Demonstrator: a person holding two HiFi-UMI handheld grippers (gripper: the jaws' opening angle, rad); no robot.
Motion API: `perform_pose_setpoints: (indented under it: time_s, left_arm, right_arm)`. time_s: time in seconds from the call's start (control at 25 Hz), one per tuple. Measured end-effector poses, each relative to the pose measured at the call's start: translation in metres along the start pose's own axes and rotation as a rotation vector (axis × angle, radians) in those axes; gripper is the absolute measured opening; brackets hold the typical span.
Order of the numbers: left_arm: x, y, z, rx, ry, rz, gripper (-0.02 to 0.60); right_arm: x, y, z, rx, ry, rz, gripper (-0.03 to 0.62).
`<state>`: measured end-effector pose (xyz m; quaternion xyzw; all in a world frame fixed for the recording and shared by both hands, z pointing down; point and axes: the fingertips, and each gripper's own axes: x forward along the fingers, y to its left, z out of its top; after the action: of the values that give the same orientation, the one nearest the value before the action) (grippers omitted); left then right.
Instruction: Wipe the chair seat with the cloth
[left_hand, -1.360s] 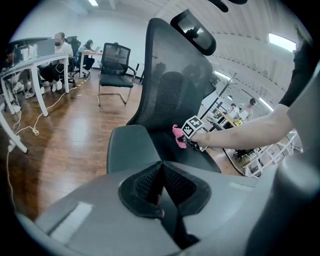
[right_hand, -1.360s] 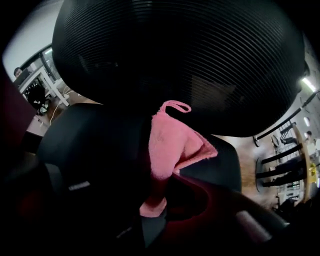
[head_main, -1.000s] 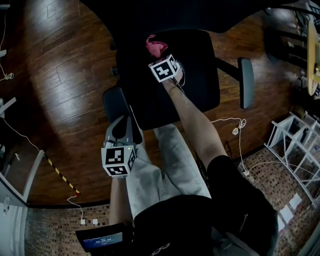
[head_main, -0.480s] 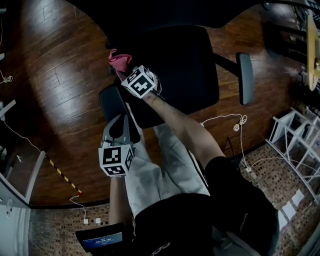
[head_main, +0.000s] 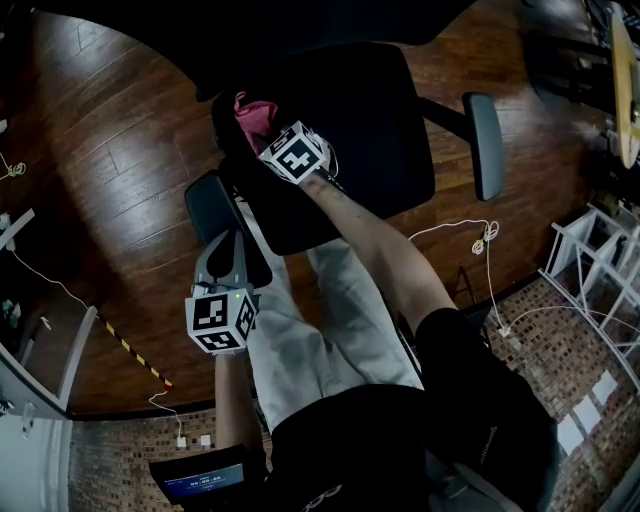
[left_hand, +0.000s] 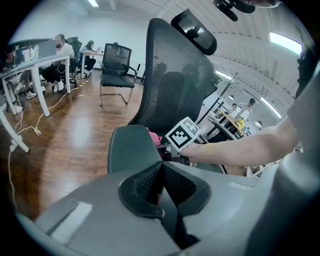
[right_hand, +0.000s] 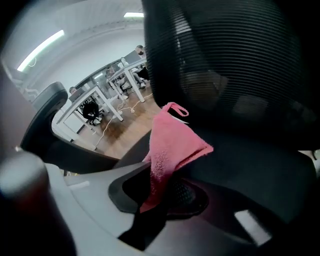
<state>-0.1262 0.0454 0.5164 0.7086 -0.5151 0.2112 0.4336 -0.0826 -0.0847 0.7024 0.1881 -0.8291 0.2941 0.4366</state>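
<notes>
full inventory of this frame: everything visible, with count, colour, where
office chair: 1, black, mesh back, centre
armrests: 2, dark grey, either side of the seat
cloth: 1, pink, at the seat's far left corner, in the right gripper
cables: several, white, on the wood floor
hazard tape: 1 strip, yellow and black, floor lower left
rack: 1, white, right edge
second chair: 1, black, background by white desks
screen: 1, lit, bottom edge
left gripper: 1, grey, jaws together, empty, by the left armrest
right gripper: 1, grey, closed on the cloth
</notes>
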Motion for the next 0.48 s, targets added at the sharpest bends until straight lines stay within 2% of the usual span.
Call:
perform_pose_setpoints:
  time_s: [0.32,0.48]
  left_arm:
    - [0.001,0.0,0.0,-0.005,0.003,-0.004,-0.006]
    - [0.001,0.001,0.0,0.001,0.004,0.004,-0.006]
  right_arm:
    - [-0.063,-0.139,-0.074,0.165,0.054,-0.23,0.063]
    - [-0.111,-0.2,-0.104,0.237,0.069,-0.376,0.063]
